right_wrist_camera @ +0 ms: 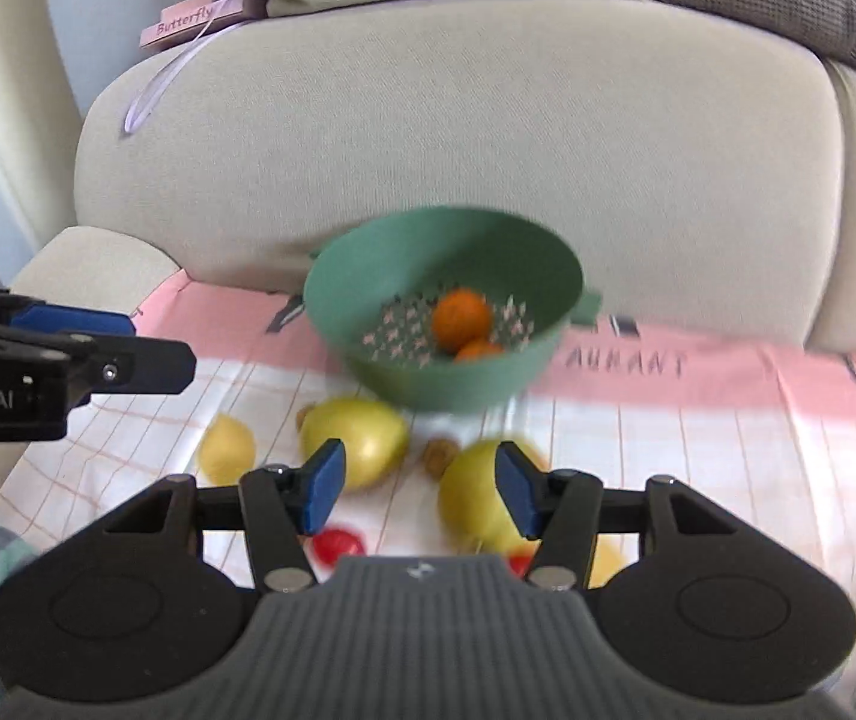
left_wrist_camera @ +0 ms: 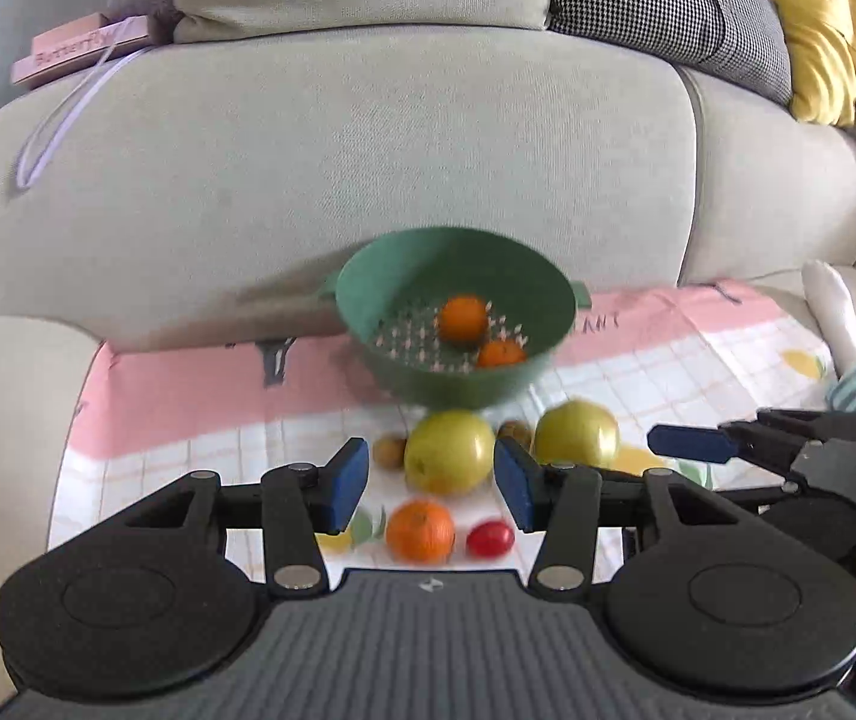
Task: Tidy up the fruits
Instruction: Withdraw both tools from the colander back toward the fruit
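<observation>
A green colander (left_wrist_camera: 428, 276) (right_wrist_camera: 368, 264) stands on a patterned cloth on the sofa seat with two oranges (left_wrist_camera: 464, 317) (right_wrist_camera: 461, 318) inside. In front of it lie two yellow-green apples (left_wrist_camera: 449, 450) (left_wrist_camera: 575, 435), also in the right wrist view (right_wrist_camera: 368, 429) (right_wrist_camera: 470, 495), an orange (left_wrist_camera: 420, 531), a red tomato (left_wrist_camera: 490, 538) (right_wrist_camera: 338, 543) and small brown fruits (left_wrist_camera: 389, 451) (right_wrist_camera: 439, 455). My left gripper (left_wrist_camera: 431, 483) is open and empty above the near apple. My right gripper (right_wrist_camera: 419, 492) is open and empty above the fruits; it shows at the left view's right edge (left_wrist_camera: 692, 444).
The sofa backrest (left_wrist_camera: 338, 150) rises right behind the colander. A pink book (left_wrist_camera: 77, 48) with a ribbon lies on the sofa top at the left. Cushions (left_wrist_camera: 818, 30) sit at the upper right. The cloth (left_wrist_camera: 158, 408) covers the seat.
</observation>
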Action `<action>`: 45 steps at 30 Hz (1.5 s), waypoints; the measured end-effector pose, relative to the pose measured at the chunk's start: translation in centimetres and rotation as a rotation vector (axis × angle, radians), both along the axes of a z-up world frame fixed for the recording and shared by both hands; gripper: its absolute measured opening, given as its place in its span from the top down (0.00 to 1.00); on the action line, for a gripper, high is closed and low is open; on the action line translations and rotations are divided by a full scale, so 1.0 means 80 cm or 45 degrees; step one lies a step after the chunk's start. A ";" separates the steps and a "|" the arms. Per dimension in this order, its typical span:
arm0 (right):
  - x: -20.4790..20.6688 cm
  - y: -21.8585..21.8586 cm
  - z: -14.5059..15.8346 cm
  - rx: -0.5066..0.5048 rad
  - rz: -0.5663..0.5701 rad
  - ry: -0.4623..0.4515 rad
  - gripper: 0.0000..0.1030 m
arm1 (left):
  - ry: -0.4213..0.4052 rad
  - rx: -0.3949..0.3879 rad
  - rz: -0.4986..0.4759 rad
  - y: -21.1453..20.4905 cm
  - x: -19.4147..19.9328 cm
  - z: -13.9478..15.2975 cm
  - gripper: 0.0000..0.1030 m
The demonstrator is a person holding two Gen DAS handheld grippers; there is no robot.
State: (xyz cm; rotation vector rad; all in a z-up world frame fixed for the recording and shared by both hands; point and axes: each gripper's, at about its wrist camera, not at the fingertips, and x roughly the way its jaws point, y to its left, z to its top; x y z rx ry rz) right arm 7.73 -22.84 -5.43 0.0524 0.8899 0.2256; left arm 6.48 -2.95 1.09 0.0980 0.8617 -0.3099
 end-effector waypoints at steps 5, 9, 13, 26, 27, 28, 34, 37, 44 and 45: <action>-0.050 0.007 -0.010 0.043 -0.034 0.039 0.48 | 0.037 0.001 0.024 0.005 -0.037 -0.015 0.45; -0.082 0.012 -0.021 0.032 -0.016 0.055 0.48 | 0.057 -0.001 0.048 0.010 -0.061 -0.031 0.45; -0.104 0.016 -0.038 0.031 0.013 0.097 0.49 | 0.062 0.002 0.052 0.011 -0.082 -0.042 0.45; -0.128 0.037 -0.082 0.010 0.142 0.188 0.49 | 0.109 0.062 0.052 0.004 -0.098 -0.055 0.45; -0.126 0.037 -0.085 0.015 0.139 0.196 0.49 | 0.116 0.066 0.055 0.004 -0.099 -0.056 0.45; -0.124 0.035 -0.087 0.022 0.133 0.206 0.49 | 0.120 0.069 0.061 0.005 -0.099 -0.057 0.45; -0.118 0.036 -0.094 0.062 0.127 0.236 0.49 | 0.157 0.072 0.087 0.010 -0.097 -0.064 0.45; -0.117 0.043 -0.097 0.048 0.144 0.239 0.49 | 0.164 0.074 0.089 0.011 -0.095 -0.066 0.45; -0.115 0.050 -0.103 0.018 0.151 0.251 0.53 | 0.176 0.068 0.080 0.010 -0.092 -0.071 0.45; -0.115 0.050 -0.104 0.007 0.151 0.254 0.54 | 0.178 0.067 0.079 0.009 -0.091 -0.072 0.45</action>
